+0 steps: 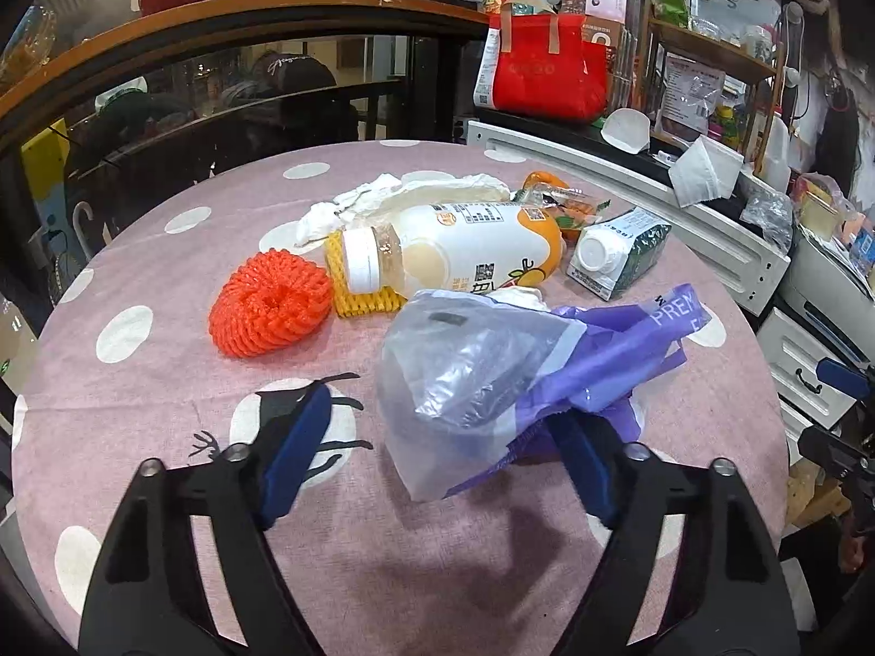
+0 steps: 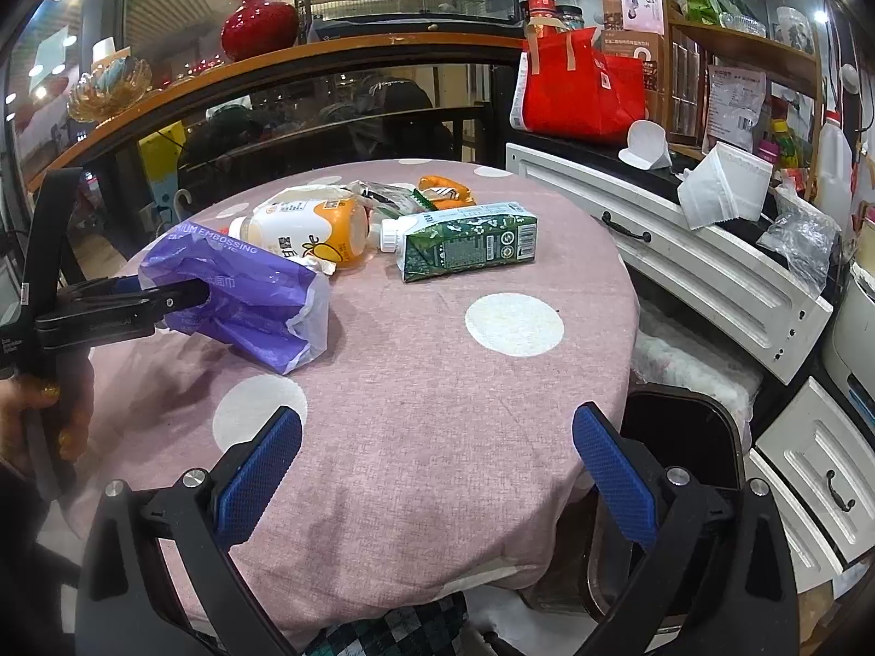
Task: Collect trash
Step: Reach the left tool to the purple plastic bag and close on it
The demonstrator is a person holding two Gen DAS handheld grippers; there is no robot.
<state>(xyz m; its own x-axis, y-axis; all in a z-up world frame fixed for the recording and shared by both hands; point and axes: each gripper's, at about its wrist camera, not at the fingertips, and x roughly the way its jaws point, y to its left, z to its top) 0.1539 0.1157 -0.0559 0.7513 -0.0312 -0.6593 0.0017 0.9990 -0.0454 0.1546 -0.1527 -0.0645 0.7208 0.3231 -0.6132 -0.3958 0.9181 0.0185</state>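
Purple bag [image 1: 552,366] between left hand-held gripper [image 1: 443,448]

Our black plastic left gripper [image 1: 437,448] and right gripper [image 2: 437,475] carry blue textured finger pads [image 2: 257,484], silver screws [image 2: 192,476]; bare-skinned hand [image 2: 33,426].

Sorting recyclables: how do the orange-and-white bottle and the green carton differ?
The bottle is rounded plastic, white and orange; the carton is boxy, green and printed. The bottle lies partly on a yellow foam net among the other litter; the carton lies straight on the tablecloth, more apart. Both lie on their sides with white caps on.
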